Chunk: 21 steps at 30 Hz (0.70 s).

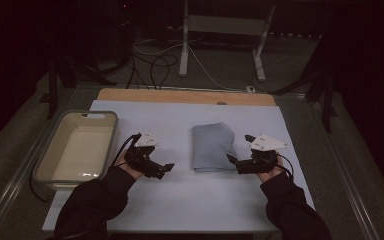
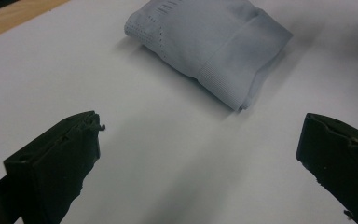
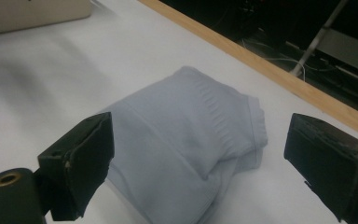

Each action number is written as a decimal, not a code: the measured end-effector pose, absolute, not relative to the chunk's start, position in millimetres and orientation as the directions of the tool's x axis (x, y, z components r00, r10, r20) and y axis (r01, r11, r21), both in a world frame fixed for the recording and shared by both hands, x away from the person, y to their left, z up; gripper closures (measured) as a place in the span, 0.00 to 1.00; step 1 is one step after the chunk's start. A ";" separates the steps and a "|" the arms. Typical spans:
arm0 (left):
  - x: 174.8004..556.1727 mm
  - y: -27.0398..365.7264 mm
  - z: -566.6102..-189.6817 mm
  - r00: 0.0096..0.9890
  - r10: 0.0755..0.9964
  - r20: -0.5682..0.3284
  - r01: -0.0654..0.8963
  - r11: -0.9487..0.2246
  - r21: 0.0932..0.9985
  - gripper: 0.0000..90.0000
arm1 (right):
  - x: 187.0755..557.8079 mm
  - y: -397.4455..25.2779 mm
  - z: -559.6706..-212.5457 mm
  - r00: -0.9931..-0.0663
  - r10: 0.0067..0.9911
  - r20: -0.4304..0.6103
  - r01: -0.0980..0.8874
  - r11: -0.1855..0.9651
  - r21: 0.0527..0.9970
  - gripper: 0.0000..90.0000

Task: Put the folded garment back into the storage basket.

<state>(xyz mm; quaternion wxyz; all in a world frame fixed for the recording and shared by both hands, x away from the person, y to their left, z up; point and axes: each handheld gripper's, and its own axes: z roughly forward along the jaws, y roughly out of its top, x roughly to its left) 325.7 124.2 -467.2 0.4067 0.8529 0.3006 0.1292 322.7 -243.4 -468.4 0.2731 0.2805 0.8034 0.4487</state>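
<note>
Folded cloth (image 1: 212, 146) lies mid-worktop (image 1: 180, 200); left gripper (image 1: 164, 170) and right gripper (image 1: 236, 164) flank it, both spread, empty. Risk: a one-layer pinch would unfold the stack on lifting

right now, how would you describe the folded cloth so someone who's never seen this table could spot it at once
Start from the white sheet covering the table. The folded cloth lies near its middle, between the left gripper and right gripper, both open. It is the only soft thing there: a pale blue-grey knit bundle with a ribbed band, unlike the hard cream tub at the left edge.
</note>
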 end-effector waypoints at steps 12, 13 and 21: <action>338.7 112.4 -474.7 0.789 0.610 -0.068 0.440 -0.486 0.755 0.00 | 332.5 -244.2 -480.5 -0.690 0.705 -0.165 0.241 0.438 0.866 0.09; 340.4 111.4 -475.7 0.787 0.613 -0.068 0.445 -0.487 0.751 0.00 | 333.2 -243.9 -481.2 -0.689 0.705 -0.165 0.243 0.440 0.864 0.09; 352.1 106.0 -479.5 0.768 0.628 -0.130 0.502 -0.463 0.731 0.00 | 339.5 -240.4 -486.6 -0.692 0.706 -0.151 0.262 0.441 0.858 0.09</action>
